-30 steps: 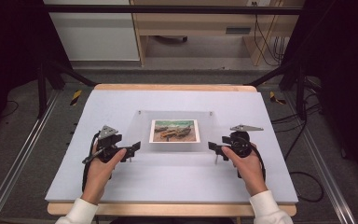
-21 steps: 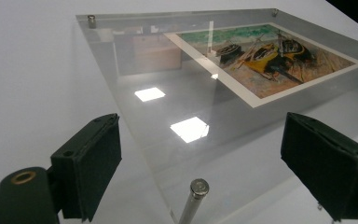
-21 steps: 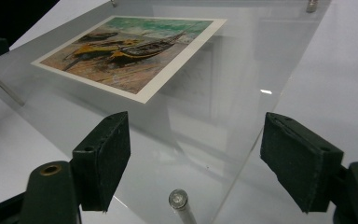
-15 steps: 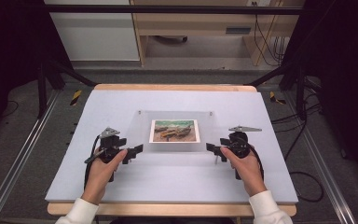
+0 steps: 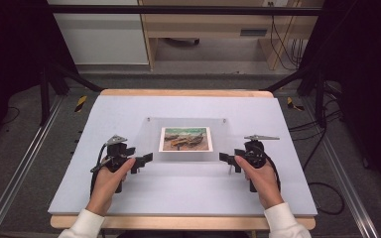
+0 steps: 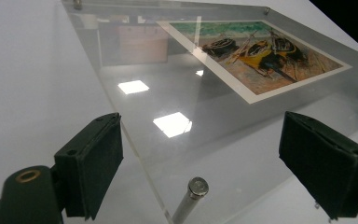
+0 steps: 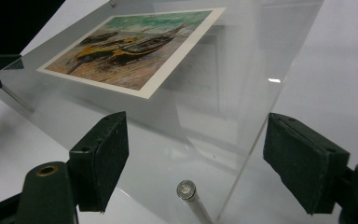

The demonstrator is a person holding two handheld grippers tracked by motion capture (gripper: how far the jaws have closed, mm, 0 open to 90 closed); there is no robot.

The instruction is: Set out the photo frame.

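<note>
Clear acrylic frame (image 5: 186,140) w/ boat print is lying mid-table (image 5: 129,106) on metal standoffs. Left gripper (image 5: 144,161) & right gripper (image 5: 226,158) are hovering at near corners, jaws released. Stiff, slick (scratch-prone): grip edges.

One camera sits high above the person's side and looks forward and down on the whole pale grey bench (image 5: 129,114). Two more ride low on the claws, very close to the clear plastic frame with a boat picture (image 6: 256,56), which all three see.
</note>
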